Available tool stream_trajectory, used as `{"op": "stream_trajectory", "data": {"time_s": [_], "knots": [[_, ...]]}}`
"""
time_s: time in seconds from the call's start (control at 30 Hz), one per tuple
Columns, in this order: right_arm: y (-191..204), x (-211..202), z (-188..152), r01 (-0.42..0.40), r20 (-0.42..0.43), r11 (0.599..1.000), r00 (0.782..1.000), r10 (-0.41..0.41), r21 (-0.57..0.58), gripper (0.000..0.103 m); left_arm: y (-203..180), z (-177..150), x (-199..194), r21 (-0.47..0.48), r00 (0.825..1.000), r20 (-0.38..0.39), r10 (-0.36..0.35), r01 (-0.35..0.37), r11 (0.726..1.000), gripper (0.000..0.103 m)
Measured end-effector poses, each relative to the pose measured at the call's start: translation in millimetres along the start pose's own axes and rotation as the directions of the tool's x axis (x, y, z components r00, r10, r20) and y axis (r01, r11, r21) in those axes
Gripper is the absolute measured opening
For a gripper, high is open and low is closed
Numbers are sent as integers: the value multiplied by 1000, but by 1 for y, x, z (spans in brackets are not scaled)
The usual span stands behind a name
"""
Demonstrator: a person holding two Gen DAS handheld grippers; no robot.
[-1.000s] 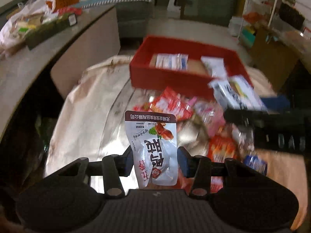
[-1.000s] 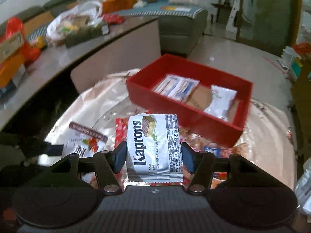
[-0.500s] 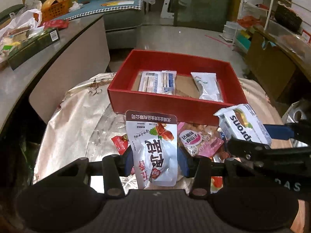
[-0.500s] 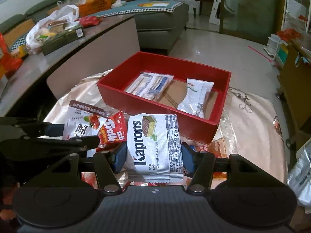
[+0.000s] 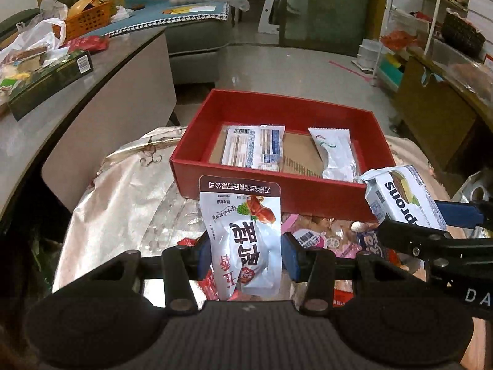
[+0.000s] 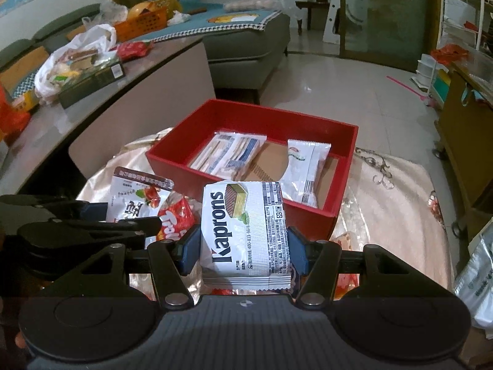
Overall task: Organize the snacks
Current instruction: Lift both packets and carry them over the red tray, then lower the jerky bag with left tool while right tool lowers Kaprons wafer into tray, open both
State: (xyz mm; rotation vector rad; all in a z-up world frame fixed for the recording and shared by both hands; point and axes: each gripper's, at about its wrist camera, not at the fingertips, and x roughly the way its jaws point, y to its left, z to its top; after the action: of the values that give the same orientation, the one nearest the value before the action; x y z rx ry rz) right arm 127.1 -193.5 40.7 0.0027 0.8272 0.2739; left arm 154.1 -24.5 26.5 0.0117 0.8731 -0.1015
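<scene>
Two packets (image 5: 254, 146) in box (image 5: 271, 191); loose snacks (image 5: 323, 240) before box.

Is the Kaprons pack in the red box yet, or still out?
Still out. The Kaprons pack is clamped in the right gripper, short of the red box; only two packets lie inside the box.

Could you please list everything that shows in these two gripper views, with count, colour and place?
Red box: one, red, on the cloth-covered table.
Packets in box: two, white; striped packet left, plain packet right.
Loose snacks: several, red and pink, on the table before the box.
Tablecloth: one, pale and shiny.
Orange basket: one, on the far counter.
Dark box: one, on the counter.
White pouch: one, white with a brown top, in the left gripper.
Kaprons pack: one, white, in the right gripper.
</scene>
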Motion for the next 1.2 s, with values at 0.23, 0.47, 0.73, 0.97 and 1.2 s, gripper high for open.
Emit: {"op": "stream_trajectory", "data": {"time_s": [0.23, 0.47, 0.73, 0.97, 1.2], "knots": [[-8, 4, 9, 1, 16, 1000, 1000, -1, 30, 65, -1, 11, 4, -6, 1000, 16, -8, 8, 1000, 40], [-19, 8, 21, 8, 38, 998, 999, -11, 68, 65, -1, 24, 14, -29, 1000, 25, -9, 10, 1000, 40], [-30, 20, 32, 16, 43, 995, 999, -20, 103, 66, -6, 42, 27, -39, 999, 36, -22, 23, 999, 40], [-40, 38, 44, 22, 32, 991, 999, -27, 130, 66, -15, 60, 45, -35, 999, 49, -10, 12, 999, 40], [-43, 57, 54, 21, 23, 990, 999, -25, 142, 66, -17, 74, 62, -39, 999, 52, -1, 3, 999, 40]]}}
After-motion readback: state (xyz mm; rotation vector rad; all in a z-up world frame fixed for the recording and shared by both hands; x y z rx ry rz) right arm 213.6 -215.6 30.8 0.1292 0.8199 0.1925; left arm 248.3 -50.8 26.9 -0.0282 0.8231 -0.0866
